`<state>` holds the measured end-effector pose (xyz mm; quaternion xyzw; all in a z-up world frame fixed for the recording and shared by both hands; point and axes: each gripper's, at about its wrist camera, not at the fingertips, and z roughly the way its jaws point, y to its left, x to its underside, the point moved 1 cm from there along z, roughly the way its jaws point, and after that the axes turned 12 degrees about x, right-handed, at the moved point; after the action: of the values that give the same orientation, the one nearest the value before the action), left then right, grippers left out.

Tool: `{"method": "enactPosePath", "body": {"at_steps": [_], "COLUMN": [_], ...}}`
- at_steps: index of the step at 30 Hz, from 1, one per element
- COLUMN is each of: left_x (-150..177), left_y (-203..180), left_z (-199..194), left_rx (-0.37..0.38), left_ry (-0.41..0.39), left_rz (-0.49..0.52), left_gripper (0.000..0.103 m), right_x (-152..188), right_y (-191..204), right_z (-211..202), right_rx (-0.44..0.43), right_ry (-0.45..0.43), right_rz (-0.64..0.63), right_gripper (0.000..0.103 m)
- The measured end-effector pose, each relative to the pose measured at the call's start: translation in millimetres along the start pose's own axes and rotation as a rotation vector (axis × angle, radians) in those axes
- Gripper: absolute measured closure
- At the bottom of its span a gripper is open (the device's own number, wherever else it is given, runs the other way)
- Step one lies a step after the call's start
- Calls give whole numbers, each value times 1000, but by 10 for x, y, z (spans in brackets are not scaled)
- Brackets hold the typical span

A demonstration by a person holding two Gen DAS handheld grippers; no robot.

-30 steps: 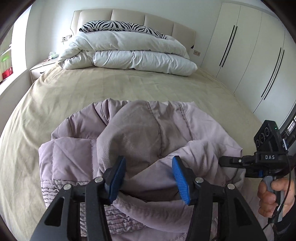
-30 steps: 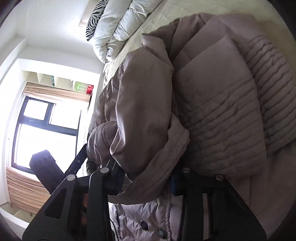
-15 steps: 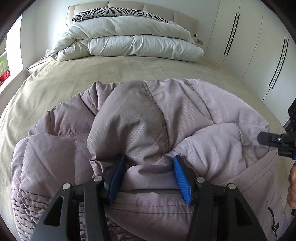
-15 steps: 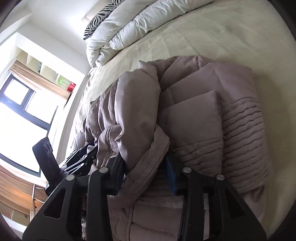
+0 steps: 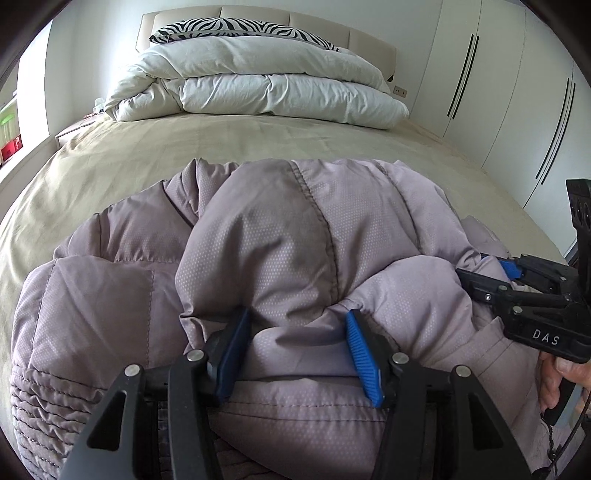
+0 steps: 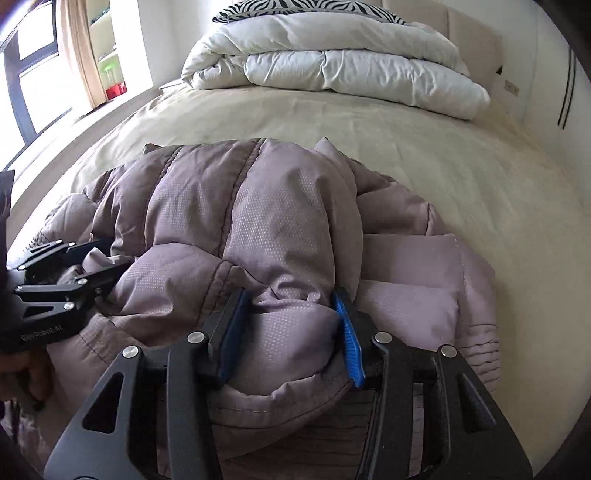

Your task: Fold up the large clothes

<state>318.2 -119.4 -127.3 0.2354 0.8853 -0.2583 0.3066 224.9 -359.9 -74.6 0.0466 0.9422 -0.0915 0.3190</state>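
One quilted mauve jacket [image 5: 295, 240], heaped and doubled over itself at the near end of the bed [image 5: 166, 151]. Lies with a smooth dotted panel uppermost, a dark seam running down it, and a ribbed, stitched band toward the bed's near left corner. Shows flat quilted layers stacked toward the bed's right side in the right wrist view.

Grips a puffy fold at the jacket's near edge with the left claw [image 5: 295, 354], spread roughly halfway, blue pads pressed into either side of the fabric. Shows that same claw again at the left rim of the right wrist view, fingers sunk in the cloth.

Holds a thick rolled hem with the right claw [image 6: 291, 332], set somewhat narrower, blue pads against both sides and padding bulging out between and below them. Reaches in from the bed's right side in the left wrist view, one blue pad showing against the cloth, with a hand [image 5: 561, 373] wrapped round the handle.

Beyond the jacket, only bare beige sheet up the bed. At the head of the bed, a folded white duvet [image 5: 258, 85] with a zebra-striped pillow [image 5: 236, 29] on top, against a padded headboard [image 5: 369, 40]. Right of the bed, white wardrobe doors [image 5: 498, 92] with slim dark handles. Left of the bed, a window [image 6: 29, 44] and a tan curtain [image 6: 77, 48].
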Motion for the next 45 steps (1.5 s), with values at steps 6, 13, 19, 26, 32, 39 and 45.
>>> {"method": "enactPosePath", "body": {"at_steps": [6,13,19,26,32,39,45], "left_x": [18,33,16,158,802,1963,2845], "left_y": [8,-14,-50,-304,-485,-418,-274], "left_z": [-31,-23,-70,-988,-2094,-2887,-3284], "left_rx": [15,0,-2,3,46,56,94], "left_ry": [-21,-19,-33,-134,-183,-42,34], "left_rz": [-10,2,8,-46,-79,-217,-421], "left_gripper": [46,46,46,15,2,2,2], "right_x": [-56,203,207,642,1411,2440,3122], "right_y": [-169,152,26,-340,-524,-863,-1190], "right_z": [-159,-240,-393,-1782,-2655,-3148,-3237], "right_rx": [-41,44,5,-32,-50,-90,-199], "right_ry": [-41,-46,-76,-360,-379,-197,-8], "right_rz": [111,-82,-1,128,104,157,285], "right_gripper": [58,53,50,11,5,5,5]}}
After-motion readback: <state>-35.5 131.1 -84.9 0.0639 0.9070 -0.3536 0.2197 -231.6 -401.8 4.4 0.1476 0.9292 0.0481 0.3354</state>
